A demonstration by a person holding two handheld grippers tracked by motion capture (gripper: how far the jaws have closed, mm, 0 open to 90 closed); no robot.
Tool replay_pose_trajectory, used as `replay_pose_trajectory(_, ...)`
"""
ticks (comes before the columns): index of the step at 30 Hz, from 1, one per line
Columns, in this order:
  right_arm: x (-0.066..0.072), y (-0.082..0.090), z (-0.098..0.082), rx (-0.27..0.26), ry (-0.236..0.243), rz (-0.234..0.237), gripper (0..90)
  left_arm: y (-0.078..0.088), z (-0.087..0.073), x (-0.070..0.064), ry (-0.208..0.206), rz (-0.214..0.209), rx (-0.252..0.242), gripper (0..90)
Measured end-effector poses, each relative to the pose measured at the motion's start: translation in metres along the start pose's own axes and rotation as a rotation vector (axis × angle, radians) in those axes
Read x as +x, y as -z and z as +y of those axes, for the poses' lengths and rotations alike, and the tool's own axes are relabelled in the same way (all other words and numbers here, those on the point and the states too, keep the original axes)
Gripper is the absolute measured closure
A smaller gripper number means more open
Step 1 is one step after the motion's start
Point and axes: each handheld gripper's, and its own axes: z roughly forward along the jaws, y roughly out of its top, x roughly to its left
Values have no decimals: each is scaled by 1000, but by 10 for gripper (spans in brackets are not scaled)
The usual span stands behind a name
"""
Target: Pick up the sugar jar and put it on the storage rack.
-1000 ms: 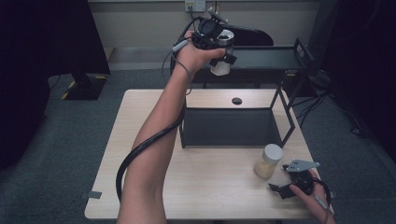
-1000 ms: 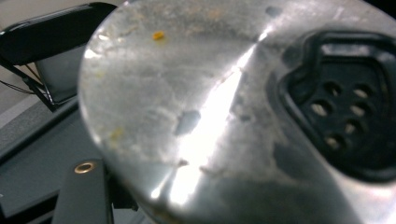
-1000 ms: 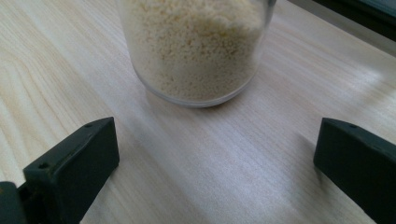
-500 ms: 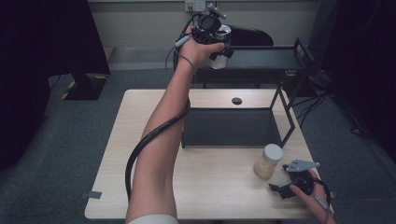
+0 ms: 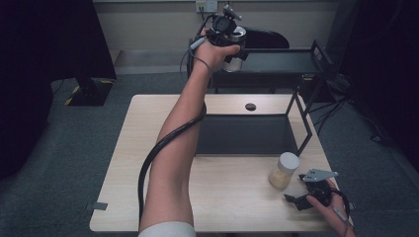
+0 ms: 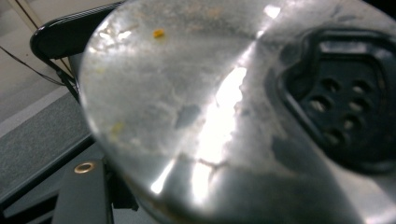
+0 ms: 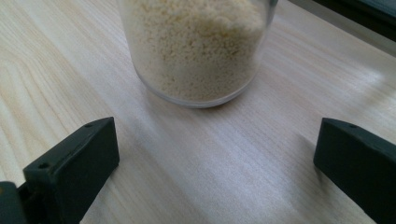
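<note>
Left gripper (image 5: pixel 232 47) clamping clear jar (image 5: pixel 236 43), hovering over rack's upper shelf (image 5: pixel 276 61) near its left edge | right gripper (image 5: pixel 304 197) gaping, resting before grain jar (image 5: pixel 284 170), near table (image 5: pixel 163 207) front-right edge

A white sleeve (image 5: pixel 167 230), 2 black tongs (image 5: pixel 301 200), a thick black cable (image 5: pixel 163 143).

High view looks forward and down from above the person's side, over the whole light wooden table (image 5: pixel 148 163). Left gripper view sits right against a clear, empty plastic jar (image 6: pixel 224 112), raised by the black metal shelf rack (image 5: pixel 276 61). Right gripper view looks low along the tabletop, close to a white-lidded jar of pale grains (image 7: pixel 196 46), shared with the high view.
</note>
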Motion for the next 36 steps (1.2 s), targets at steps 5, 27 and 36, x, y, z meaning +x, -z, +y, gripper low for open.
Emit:
replay_pose_trajectory(5, 0, 0, 0, 0, 0, 0, 0, -5, 1, 1, 0, 9, 15, 301)
replay_pose_trajectory(27, 0, 0, 0, 0, 0, 0, 0, -1, -18, 5, 104, 17, -51, 98)
replay_pose_trajectory(36, 0, 0, 0, 0, 0, 0, 0, 12, -35, 3, 118, 9, -96, 12)
